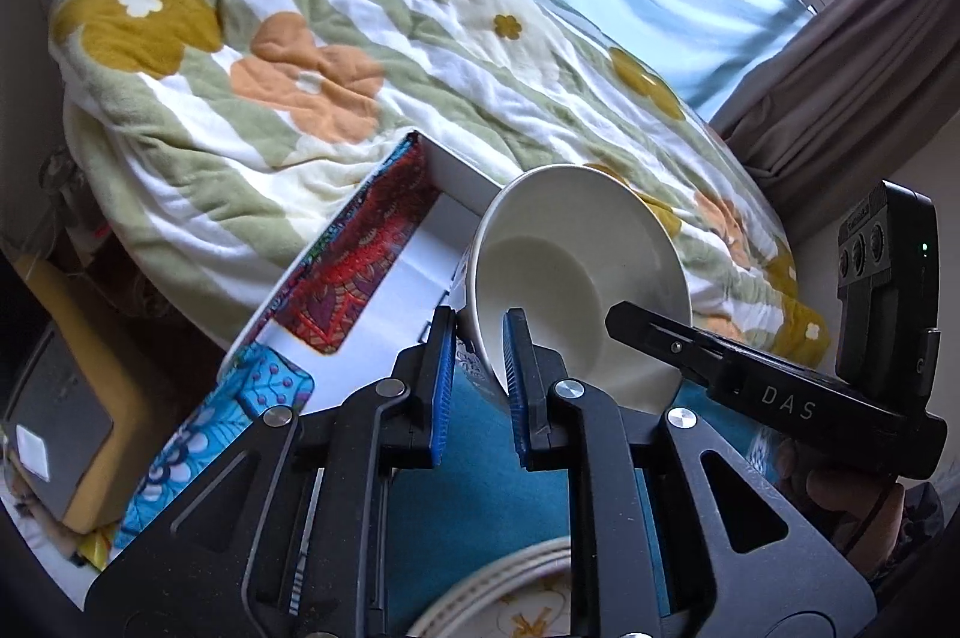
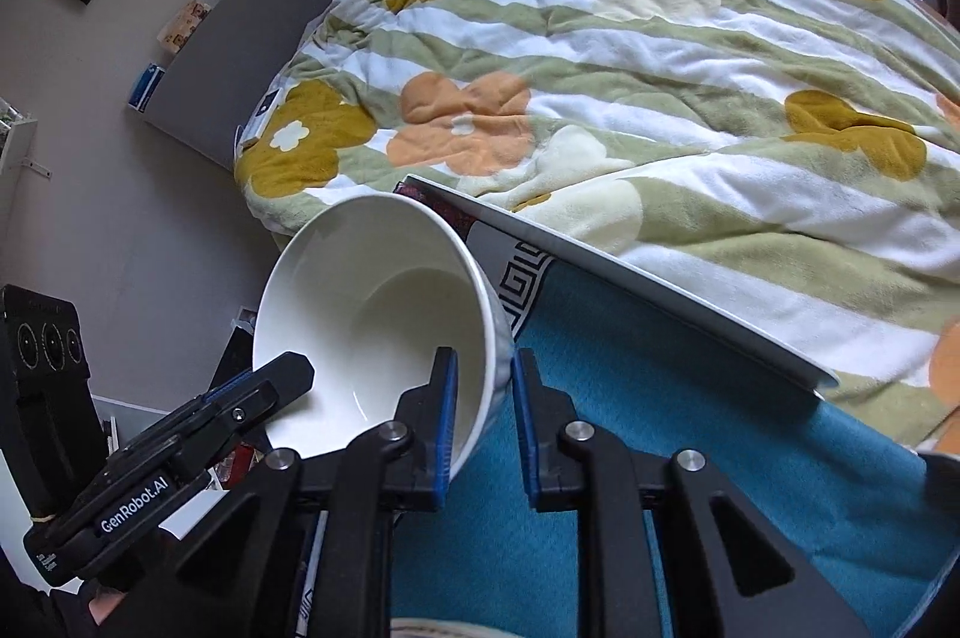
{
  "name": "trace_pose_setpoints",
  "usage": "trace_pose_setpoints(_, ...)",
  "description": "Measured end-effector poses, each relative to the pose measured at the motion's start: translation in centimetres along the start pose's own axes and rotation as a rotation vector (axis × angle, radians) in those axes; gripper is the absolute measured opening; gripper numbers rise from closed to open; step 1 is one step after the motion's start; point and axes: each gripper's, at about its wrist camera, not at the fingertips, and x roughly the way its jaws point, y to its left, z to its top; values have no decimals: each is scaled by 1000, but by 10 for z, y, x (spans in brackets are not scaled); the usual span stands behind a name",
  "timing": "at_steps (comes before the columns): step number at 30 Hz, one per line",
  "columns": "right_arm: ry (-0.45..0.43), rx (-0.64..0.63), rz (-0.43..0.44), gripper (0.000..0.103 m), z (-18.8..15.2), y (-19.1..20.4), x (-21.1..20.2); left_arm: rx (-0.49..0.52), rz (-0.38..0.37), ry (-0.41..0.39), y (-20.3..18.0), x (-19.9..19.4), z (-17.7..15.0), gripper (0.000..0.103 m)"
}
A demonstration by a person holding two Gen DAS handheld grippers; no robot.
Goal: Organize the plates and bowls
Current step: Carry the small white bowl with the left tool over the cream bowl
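Note:
A white bowl [image 1: 570, 272] is held tilted in the air above a teal cloth surface [image 1: 480, 458], its opening facing the cameras. My left gripper [image 1: 478, 368] is shut on the bowl's left rim, one blue pad inside and one outside. My right gripper [image 2: 483, 407] is shut on the bowl's [image 2: 372, 314] right rim in the same way. The right gripper also reaches in from the right in the left wrist view [image 1: 648, 332]. The left gripper shows at lower left in the right wrist view [image 2: 282, 380]. A cream plate [image 1: 510, 596] with a flower print lies below.
A colourful patterned box with a white inside [image 1: 360, 290] stands open on the teal cloth, against a bed with a floral striped blanket [image 1: 360, 68]. Its white edge [image 2: 660, 290] runs behind the bowl. A window with curtains [image 1: 840, 56] is at the far right.

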Motion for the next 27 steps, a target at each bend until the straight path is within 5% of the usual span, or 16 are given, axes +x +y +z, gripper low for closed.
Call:
trace_pose_setpoints(15,-192,118,-93,17,-153,-41,-187,207,-110,-29,-155,-100,-138,14)
trace_pose_setpoints(27,-241,296,-193,17,-272,-105,-260,364,-194,129,-247,-91,-243,14)
